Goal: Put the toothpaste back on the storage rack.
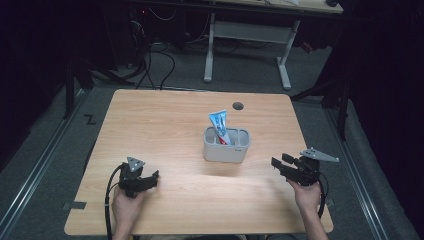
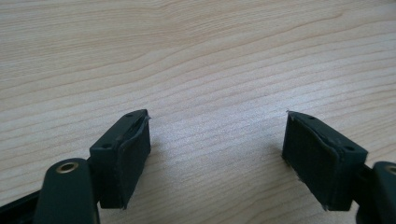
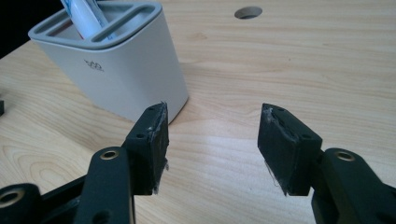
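A white two-compartment holder (image 1: 226, 145) stands near the middle of the wooden table (image 1: 165, 120). A blue and white toothpaste tube (image 1: 219, 126) stands upright in its left compartment. In the right gripper view the holder (image 3: 112, 65) is close ahead on the left, with the tube (image 3: 86, 16) sticking out of it. My right gripper (image 1: 276, 165) is to the right of the holder, apart from it, open with nothing between its pads (image 3: 154, 144). My left gripper (image 1: 152, 176) rests low at the front left, open over bare wood (image 2: 217, 140).
A round cable hole (image 1: 238, 105) sits in the table top behind the holder. Beyond the far edge stand the white legs of another desk (image 1: 250, 35) and cables on the floor. Dark floor borders the table on both sides.
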The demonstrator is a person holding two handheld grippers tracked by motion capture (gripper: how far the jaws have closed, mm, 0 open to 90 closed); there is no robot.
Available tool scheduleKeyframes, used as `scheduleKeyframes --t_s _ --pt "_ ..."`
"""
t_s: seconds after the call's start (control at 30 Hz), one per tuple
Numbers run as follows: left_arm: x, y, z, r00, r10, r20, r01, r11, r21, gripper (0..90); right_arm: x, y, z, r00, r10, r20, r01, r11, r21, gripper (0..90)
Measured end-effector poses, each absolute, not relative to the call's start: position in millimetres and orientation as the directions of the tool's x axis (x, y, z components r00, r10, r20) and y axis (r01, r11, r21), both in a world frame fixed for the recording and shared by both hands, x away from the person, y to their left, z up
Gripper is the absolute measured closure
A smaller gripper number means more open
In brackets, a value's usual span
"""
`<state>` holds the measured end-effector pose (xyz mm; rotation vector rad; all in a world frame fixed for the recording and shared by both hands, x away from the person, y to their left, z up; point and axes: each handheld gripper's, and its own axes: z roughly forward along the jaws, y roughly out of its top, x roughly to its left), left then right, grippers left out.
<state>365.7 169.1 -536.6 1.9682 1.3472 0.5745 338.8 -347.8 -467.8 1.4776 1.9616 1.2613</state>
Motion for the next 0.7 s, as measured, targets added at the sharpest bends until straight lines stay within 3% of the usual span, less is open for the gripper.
scheduleKeyframes --t_s 0.7 --pt "365.8 169.0 -536.6 0.367 0.930 -0.016 0.632 -0.238 0.738 23.8 341.3 -333.8 -485.8 -0.381 0.911 0.160 0.583 0.102 0.806 42.1"
